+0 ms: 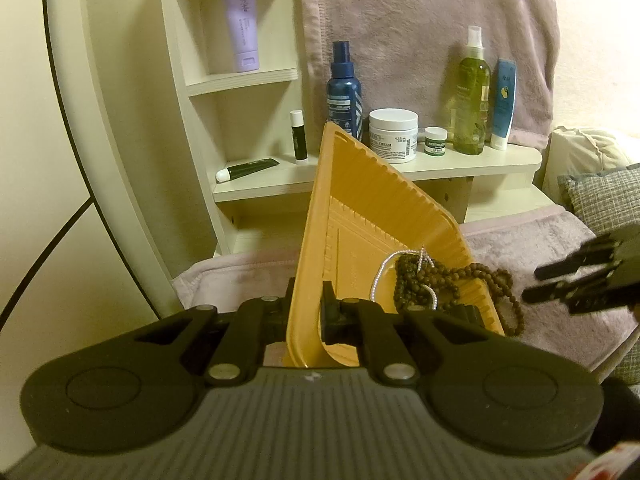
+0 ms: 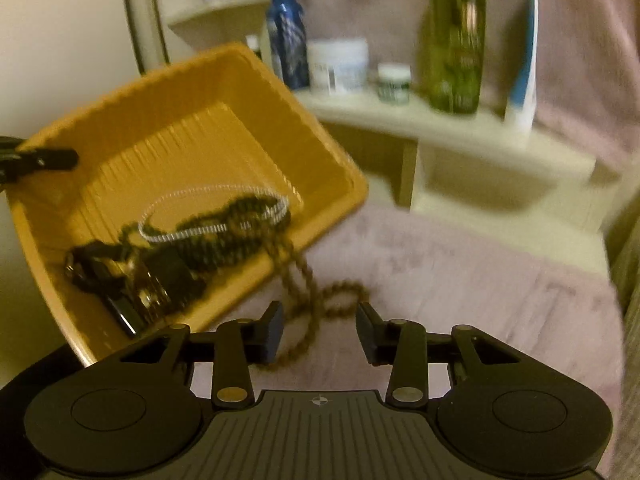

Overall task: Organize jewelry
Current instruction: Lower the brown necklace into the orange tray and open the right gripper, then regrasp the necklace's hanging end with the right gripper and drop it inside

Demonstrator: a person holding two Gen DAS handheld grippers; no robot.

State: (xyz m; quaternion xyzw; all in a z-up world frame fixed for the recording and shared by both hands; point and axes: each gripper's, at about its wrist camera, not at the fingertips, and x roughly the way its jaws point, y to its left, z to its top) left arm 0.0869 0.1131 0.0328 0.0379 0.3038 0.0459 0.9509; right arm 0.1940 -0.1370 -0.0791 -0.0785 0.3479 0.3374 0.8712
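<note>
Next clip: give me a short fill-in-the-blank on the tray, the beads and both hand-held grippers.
1. The left hand-held gripper is shut on the rim of the ____ tray.
2. The tray is held ____, not level.
3. The brown bead necklace spills over the tray's edge onto the ____ blanket.
4. The right hand-held gripper is ____.

Missing words: orange; tilted; pink; open

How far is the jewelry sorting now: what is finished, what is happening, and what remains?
Nothing looks sorted yet. In hand: the left gripper clamps the rim of the tilted yellow tray, and the brown bead necklace spills over its low edge onto the pink towel. The right gripper is open, holding nothing. Left: the white bead strand and dark pieces remain tangled inside.
</note>
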